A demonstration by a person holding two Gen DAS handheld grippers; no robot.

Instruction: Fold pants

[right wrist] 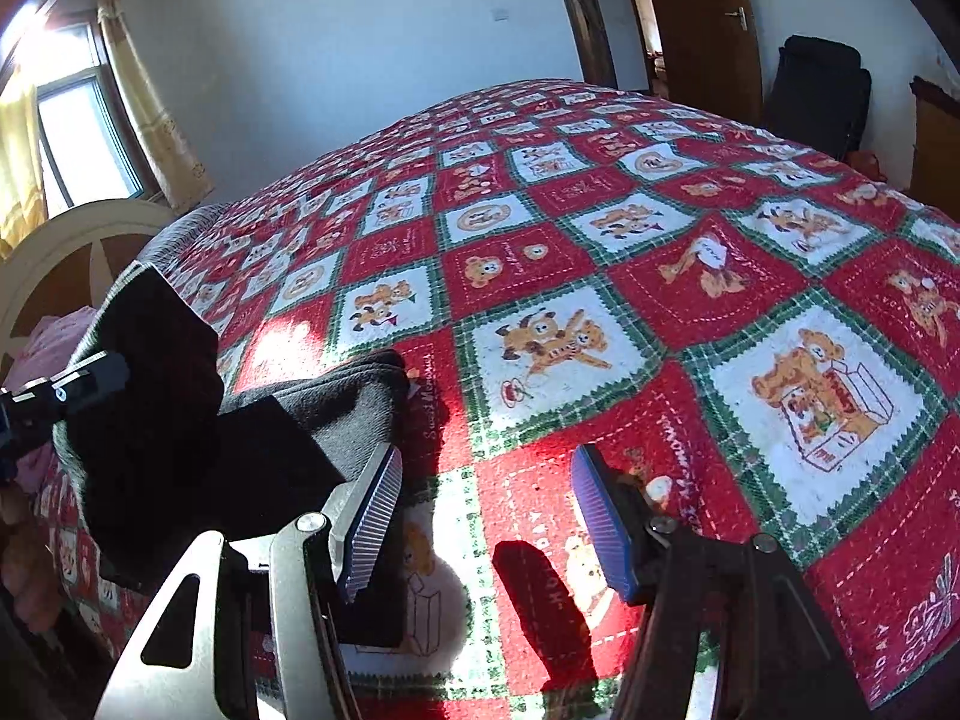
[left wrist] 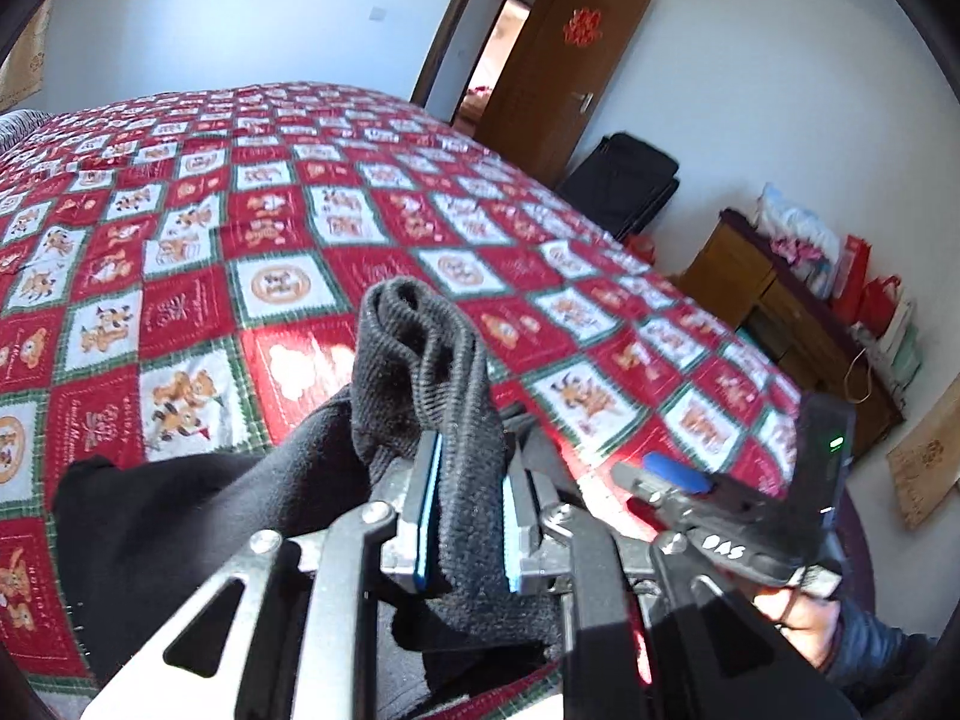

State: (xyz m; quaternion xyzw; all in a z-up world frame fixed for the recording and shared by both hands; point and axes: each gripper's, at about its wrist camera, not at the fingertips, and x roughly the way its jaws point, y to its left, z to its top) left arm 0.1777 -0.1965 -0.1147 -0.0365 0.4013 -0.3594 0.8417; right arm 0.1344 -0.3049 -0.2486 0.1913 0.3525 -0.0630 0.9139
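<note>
Left gripper [left wrist: 465,516] clamps a bunched fold of black pants [left wrist: 432,372] | right gripper [right wrist: 486,522] gapes empty | above the quilted bed [right wrist: 660,276]

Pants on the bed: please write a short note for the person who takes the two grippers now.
Left gripper: shut on a bunched ribbed edge of the black pants, lifted above the quilt.
Right gripper: open, nothing between its pads, over the red patchwork quilt, just right of the cloth.
Pants: a dark heap at the near edge of the bed, partly hanging from the left gripper; a layered part lies on the quilt.
Done: one edge is gripped. How many folds exist, I cannot tell.
Left: probably take a second edge with the right gripper, lay the pants flat, fold.
</note>
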